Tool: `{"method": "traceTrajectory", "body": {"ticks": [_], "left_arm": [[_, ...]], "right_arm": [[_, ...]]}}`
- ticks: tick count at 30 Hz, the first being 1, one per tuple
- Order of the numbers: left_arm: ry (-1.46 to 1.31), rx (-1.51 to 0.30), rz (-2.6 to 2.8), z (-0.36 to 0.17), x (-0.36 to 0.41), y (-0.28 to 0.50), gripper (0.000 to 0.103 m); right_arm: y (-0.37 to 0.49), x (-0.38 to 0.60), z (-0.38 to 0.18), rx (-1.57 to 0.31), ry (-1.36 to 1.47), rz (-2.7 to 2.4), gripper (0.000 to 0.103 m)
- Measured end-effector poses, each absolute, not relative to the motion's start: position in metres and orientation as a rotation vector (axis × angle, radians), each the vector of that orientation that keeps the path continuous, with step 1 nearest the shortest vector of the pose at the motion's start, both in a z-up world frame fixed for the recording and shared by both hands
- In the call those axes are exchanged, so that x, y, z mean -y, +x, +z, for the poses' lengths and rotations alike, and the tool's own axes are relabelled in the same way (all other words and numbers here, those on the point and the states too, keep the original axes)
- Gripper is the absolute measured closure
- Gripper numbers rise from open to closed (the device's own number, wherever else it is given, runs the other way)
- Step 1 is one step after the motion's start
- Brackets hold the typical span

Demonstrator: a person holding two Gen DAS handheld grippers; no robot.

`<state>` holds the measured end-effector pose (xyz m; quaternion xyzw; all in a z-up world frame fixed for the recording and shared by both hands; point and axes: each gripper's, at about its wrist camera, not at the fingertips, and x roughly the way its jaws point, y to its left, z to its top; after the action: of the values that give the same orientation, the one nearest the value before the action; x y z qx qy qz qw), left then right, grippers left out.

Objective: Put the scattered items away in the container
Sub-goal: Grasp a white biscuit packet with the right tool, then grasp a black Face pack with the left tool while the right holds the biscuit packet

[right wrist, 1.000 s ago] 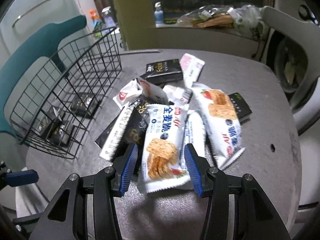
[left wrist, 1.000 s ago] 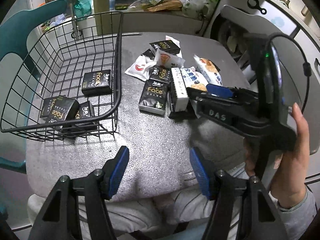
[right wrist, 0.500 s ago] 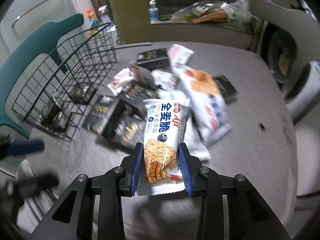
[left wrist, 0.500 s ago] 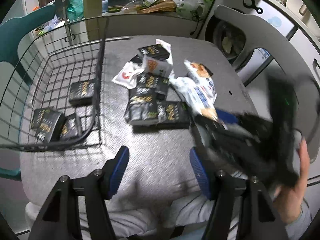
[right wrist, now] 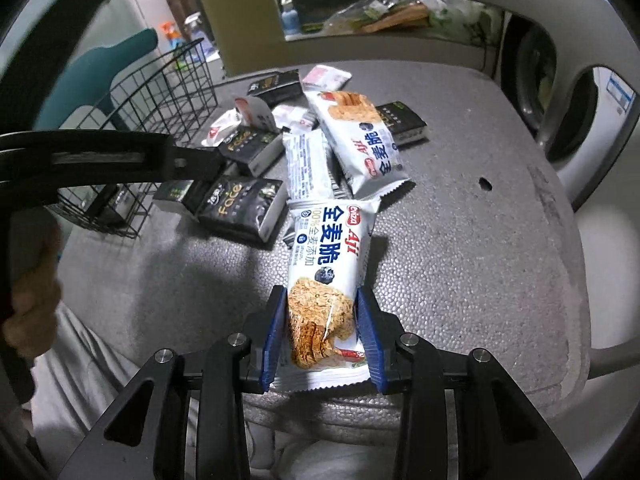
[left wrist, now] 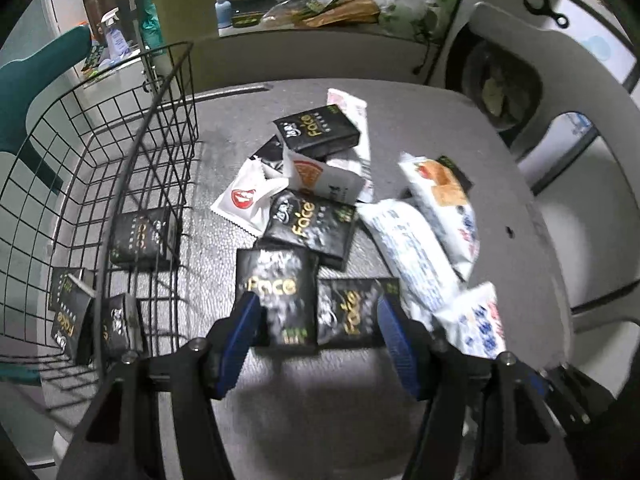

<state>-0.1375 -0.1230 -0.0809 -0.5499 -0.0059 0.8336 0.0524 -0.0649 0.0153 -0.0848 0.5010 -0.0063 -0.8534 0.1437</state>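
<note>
gripping a white cracker packet (right wrist: 326, 276) by its lower end, right gripper (right wrist: 322, 334) with blue pads pressed on both sides, packet raised clear of the grey table (right wrist: 460, 240) and pointing forward. printed in blue on the wrapper: "全麦脆", a red "aji" mark and "100%", above a picture of stacked wholegrain crackers and a blueberry. seen again low at the right edge of the left wrist view (left wrist: 478, 320), blurred.

hovering low over two black boxes (left wrist: 312, 304) lying side by side, left gripper (left wrist: 318, 328) with fingers spread wide and nothing between them — gold lettering "face" readable on both, white speckle on the wrappers. another "face" box (left wrist: 312, 226) just beyond them, and one more (left wrist: 318, 132) propped on the heap farther back.

scattered around these: a white sachet (left wrist: 248, 198) with a red lips mark, a small white pouch (left wrist: 322, 174) with an orange picture, a second cracker packet (right wrist: 360, 140) face up with its blue characters upside down, and a third (right wrist: 308, 166) turned over to its small-print back. a dark flat box (right wrist: 402, 122) partly under the second packet, text too small to read.

standing at the table's left side, black wire basket (left wrist: 120, 168) — holding several "face" boxes (left wrist: 142, 238), one flat near the wire wall, others leaning at the near corner.
</note>
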Motion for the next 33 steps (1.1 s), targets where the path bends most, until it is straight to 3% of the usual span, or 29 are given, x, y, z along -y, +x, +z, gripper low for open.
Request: {"method": "traceTrajectory", "body": {"ticks": [7, 9, 10, 11, 14, 18, 19, 20, 22, 31, 33], "left_arm": [[-1.687, -0.039, 2.575, -0.095, 0.123, -0.15, 0.036], [-1.689, -0.052, 2.578, -0.094, 0.124, -0.148, 0.049], [-1.689, -0.069, 2.585, -0.093, 0.124, -0.147, 0.064], [-1.685, -0.065, 2.574, -0.091, 0.125, -0.145, 0.072], [-1.682, 0.011, 2.495, -0.087, 0.129, -0.134, 0.084], [-1.662, -0.06, 2.511, -0.085, 0.125, -0.126, 0.083], [-1.653, -0.087, 2.546, -0.085, 0.124, -0.127, 0.073], [-1.647, -0.097, 2.572, -0.084, 0.125, -0.129, 0.052], [-1.615, -0.082, 2.574, -0.083, 0.123, -0.133, 0.039], [-1.666, -0.128, 2.611, -0.1, 0.121, -0.153, 0.036], [-1.665, -0.133, 2.611, -0.099, 0.12, -0.152, 0.047]], "right_arm": [[-0.069, -0.016, -0.089, 0.041, 1.451, -2.453, 0.067], [-0.069, -0.017, -0.09, 0.046, 1.456, -2.452, 0.067], [-0.068, -0.017, -0.09, 0.049, 1.458, -2.451, 0.067], [-0.068, -0.017, -0.09, 0.054, 1.461, -2.45, 0.067], [-0.065, -0.016, -0.089, 0.049, 1.467, -2.448, 0.067], [-0.062, -0.016, -0.09, 0.051, 1.475, -2.446, 0.067], [-0.061, -0.016, -0.09, 0.051, 1.472, -2.447, 0.067], [-0.061, -0.015, -0.09, 0.047, 1.467, -2.448, 0.067], [-0.062, -0.016, -0.089, 0.044, 1.458, -2.454, 0.067], [-0.068, -0.022, -0.094, 0.079, 1.464, -2.454, 0.067], [-0.069, -0.024, -0.094, 0.082, 1.463, -2.459, 0.067]]}}
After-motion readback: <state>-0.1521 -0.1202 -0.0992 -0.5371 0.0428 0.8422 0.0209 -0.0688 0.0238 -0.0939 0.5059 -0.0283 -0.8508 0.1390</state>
